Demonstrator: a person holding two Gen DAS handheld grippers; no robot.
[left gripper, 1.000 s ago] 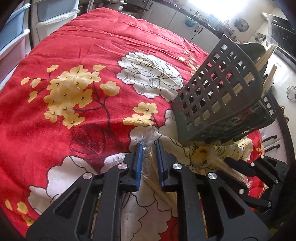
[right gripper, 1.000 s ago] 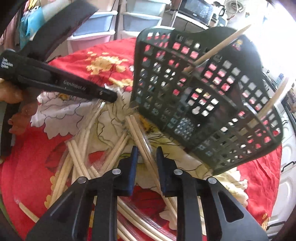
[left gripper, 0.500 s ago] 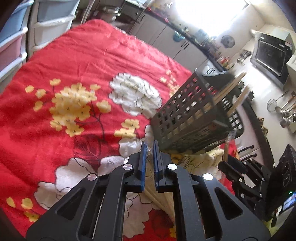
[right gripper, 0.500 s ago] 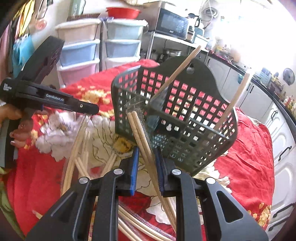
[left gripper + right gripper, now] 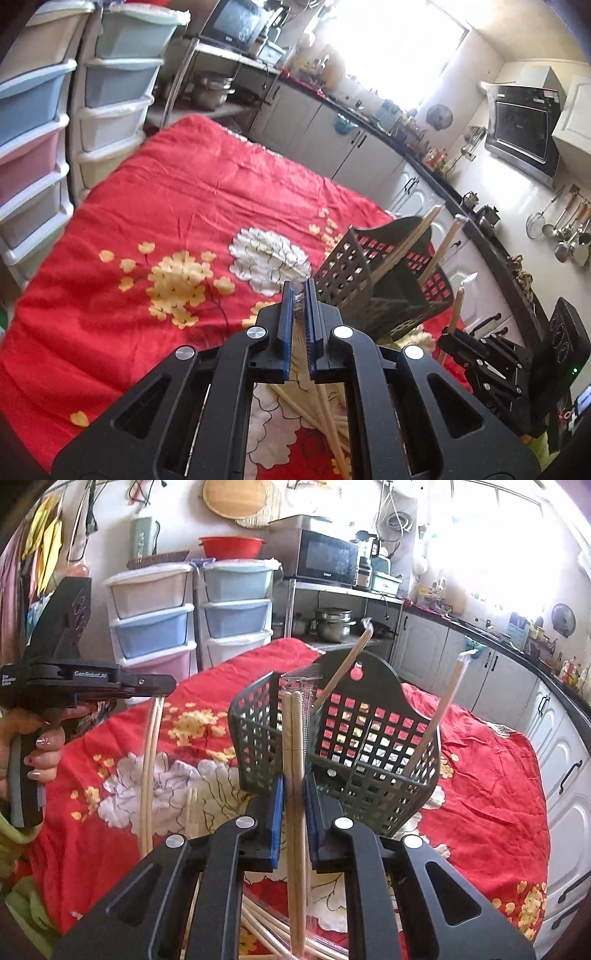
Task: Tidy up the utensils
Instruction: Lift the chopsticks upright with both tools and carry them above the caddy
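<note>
My left gripper [image 5: 298, 287] is shut on the clear wrapper of a chopstick pair [image 5: 327, 413], which hangs below it over the red floral cloth [image 5: 155, 192]. In the right wrist view that left gripper [image 5: 162, 685] sits in a person's hand, its chopsticks [image 5: 152, 760] dangling. My right gripper [image 5: 293, 780] has its jaws closing on another wrapped chopstick pair [image 5: 293, 731], held almost upright just in front of the dark lattice basket [image 5: 369, 782]. Two wrapped pairs [image 5: 343, 672] stand tilted inside the basket. The left wrist view shows the basket [image 5: 347, 269] and the right gripper [image 5: 448, 338] to its right.
Several more wrapped chopsticks [image 5: 266, 923] lie on the cloth near the front edge. Plastic drawer towers [image 5: 155, 627] stand behind the table at the left. White cabinets [image 5: 517, 686] and a dark counter run along the right. A microwave [image 5: 325, 557] sits on a shelf.
Both grippers have risen off the cloth, each lifting its chopsticks. The right pair has swung from lying flat to nearly upright, and the right jaws have narrowed on it.
</note>
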